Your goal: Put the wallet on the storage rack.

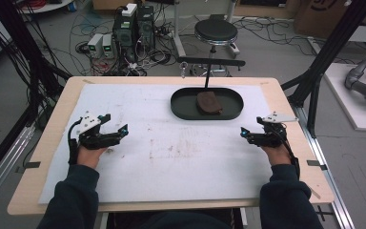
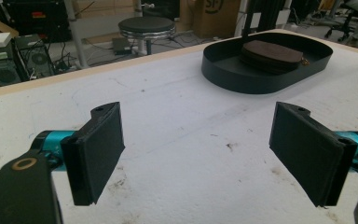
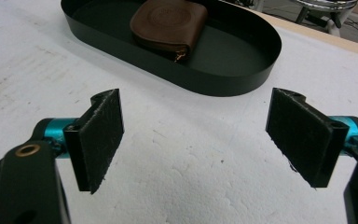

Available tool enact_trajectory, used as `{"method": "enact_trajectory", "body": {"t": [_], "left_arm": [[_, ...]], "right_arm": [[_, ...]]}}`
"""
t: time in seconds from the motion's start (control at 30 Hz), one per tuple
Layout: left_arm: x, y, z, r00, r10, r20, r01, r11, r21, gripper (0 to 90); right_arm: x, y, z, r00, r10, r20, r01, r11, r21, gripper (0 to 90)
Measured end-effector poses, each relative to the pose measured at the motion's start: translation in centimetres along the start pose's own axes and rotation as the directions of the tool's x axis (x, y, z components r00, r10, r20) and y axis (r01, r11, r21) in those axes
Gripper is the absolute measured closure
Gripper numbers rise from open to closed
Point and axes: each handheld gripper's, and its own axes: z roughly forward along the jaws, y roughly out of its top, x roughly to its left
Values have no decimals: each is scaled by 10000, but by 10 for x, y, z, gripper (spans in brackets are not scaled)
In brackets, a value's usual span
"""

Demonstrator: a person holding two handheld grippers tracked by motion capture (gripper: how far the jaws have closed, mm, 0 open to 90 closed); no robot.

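Observation:
A brown zipped leather pouch (image 1: 208, 103) (image 2: 271, 55) (image 3: 168, 21) lies inside a black oval tray (image 1: 180, 106) (image 2: 228, 70) (image 3: 242, 60) at the far middle of the white mat. My left gripper (image 1: 117, 125) (image 2: 198, 156) hovers open over the mat's left side, nothing between its jaws. My right gripper (image 1: 249, 132) (image 3: 196, 140) is open at the right side, just short of the tray, with its jaws wide apart and empty.
A white foam mat (image 1: 171, 152) covers a wooden table (image 1: 57, 119). Beyond the far edge stand a black stool (image 1: 215, 32), computer boxes (image 1: 133, 26) and many floor cables. Black frame posts (image 1: 324, 52) rise at the right.

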Motion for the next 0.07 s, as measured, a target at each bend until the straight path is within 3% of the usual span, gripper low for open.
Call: {"method": "enact_trajectory", "body": {"t": [0.07], "left_arm": [[0,0,1,10000,-14,-6,14,10000,13,175]], "right_arm": [[0,0,0,10000,20,-11,-20,10000,9,194]]}}
